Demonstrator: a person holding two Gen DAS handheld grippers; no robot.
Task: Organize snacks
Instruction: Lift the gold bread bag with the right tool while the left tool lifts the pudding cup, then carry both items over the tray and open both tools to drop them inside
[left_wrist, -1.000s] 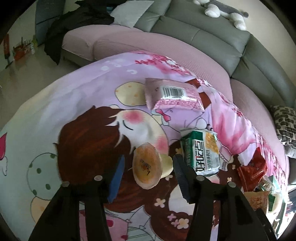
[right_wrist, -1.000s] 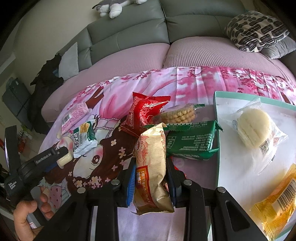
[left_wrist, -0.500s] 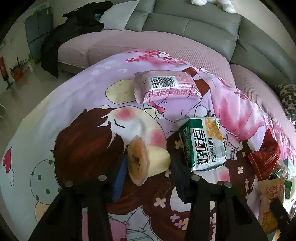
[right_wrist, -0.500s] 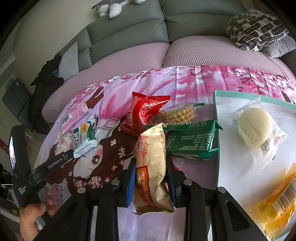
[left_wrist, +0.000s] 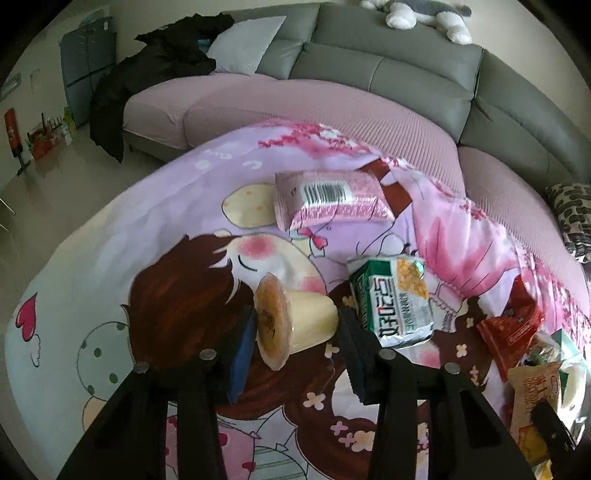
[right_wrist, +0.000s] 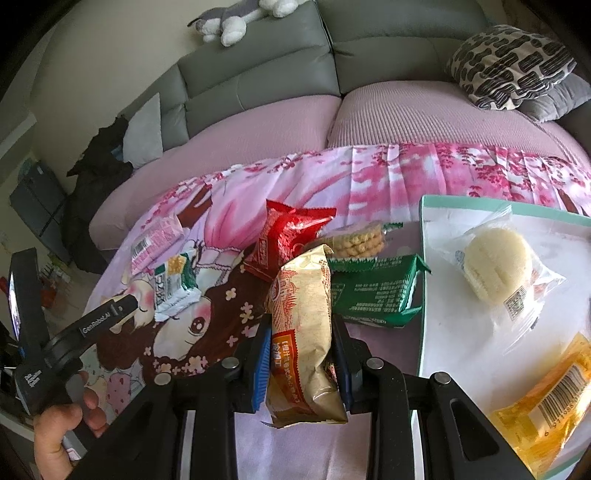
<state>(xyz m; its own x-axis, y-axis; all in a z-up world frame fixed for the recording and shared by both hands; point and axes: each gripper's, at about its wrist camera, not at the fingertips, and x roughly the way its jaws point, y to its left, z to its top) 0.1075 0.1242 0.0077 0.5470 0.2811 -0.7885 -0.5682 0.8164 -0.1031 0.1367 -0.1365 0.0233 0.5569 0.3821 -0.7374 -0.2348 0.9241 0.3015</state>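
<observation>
A yellow pudding cup (left_wrist: 314, 314) lies tipped on its side on the cartoon-print cloth (left_wrist: 147, 229), its orange lid facing left. My left gripper (left_wrist: 297, 325) is closing on it, the blue pad against the lid and the other pad against the base. My right gripper (right_wrist: 301, 325) is shut on a beige snack packet (right_wrist: 301, 291), held lengthwise just left of the white tray (right_wrist: 424, 295). On the tray lie a wrapped round bun (right_wrist: 495, 269) and a yellow packet (right_wrist: 546, 406).
A pink packet (left_wrist: 328, 199) and a green-white packet (left_wrist: 395, 302) lie beyond the cup. Red (right_wrist: 284, 236), biscuit (right_wrist: 358, 240) and green (right_wrist: 373, 291) packets cluster ahead of my right gripper. A grey-and-pink sofa (right_wrist: 258, 122) curves behind. A hand (right_wrist: 55, 432) holds the left gripper.
The left jaws have narrowed onto the pudding cup, and the cup has turned so its lid faces left instead of toward the camera. The right gripper and its packet have stayed put.
</observation>
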